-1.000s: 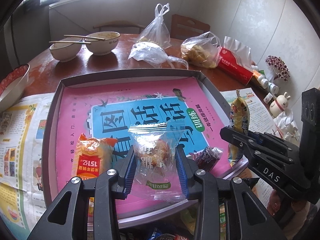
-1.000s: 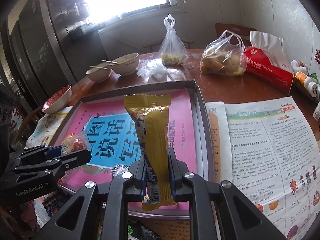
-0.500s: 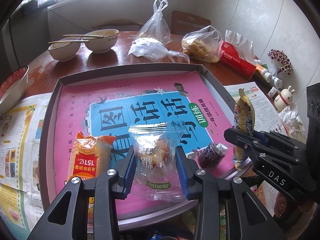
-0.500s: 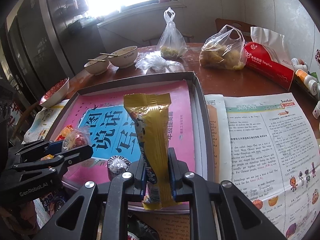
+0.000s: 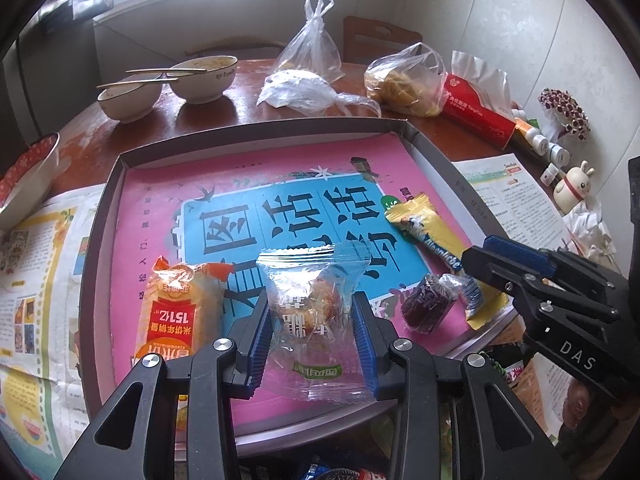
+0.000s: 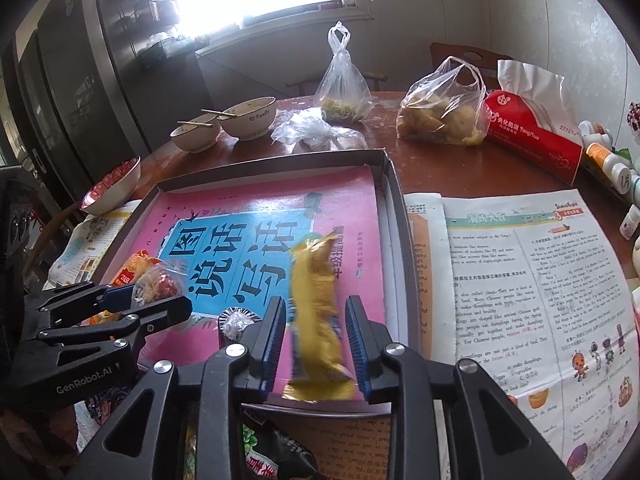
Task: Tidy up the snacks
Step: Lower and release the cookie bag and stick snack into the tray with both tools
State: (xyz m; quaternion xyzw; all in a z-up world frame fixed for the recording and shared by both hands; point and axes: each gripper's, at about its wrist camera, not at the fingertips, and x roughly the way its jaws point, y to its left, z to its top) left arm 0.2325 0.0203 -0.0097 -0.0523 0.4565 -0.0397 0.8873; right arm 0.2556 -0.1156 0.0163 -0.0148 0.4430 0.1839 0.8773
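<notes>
A grey tray lined with a pink and blue book cover lies on the table. My left gripper is shut on a clear pastry packet just above the tray's near edge. An orange rice-cake packet lies to its left, and a dark purple candy to its right. My right gripper has its jaws opening. The yellow snack packet lies slanted on the tray between them, and the pads no longer press on it. That packet also shows in the left wrist view, beside the right gripper.
Two bowls with chopsticks, plastic bags of food and a red tissue pack stand behind the tray. Newspaper covers the table to the right. A dish sits at the left. More snack packets lie below the tray's front edge.
The right gripper's jaws have parted. The yellow packet that stood upright in them has tipped down onto the tray. The left gripper keeps its hold on the pastry packet.
</notes>
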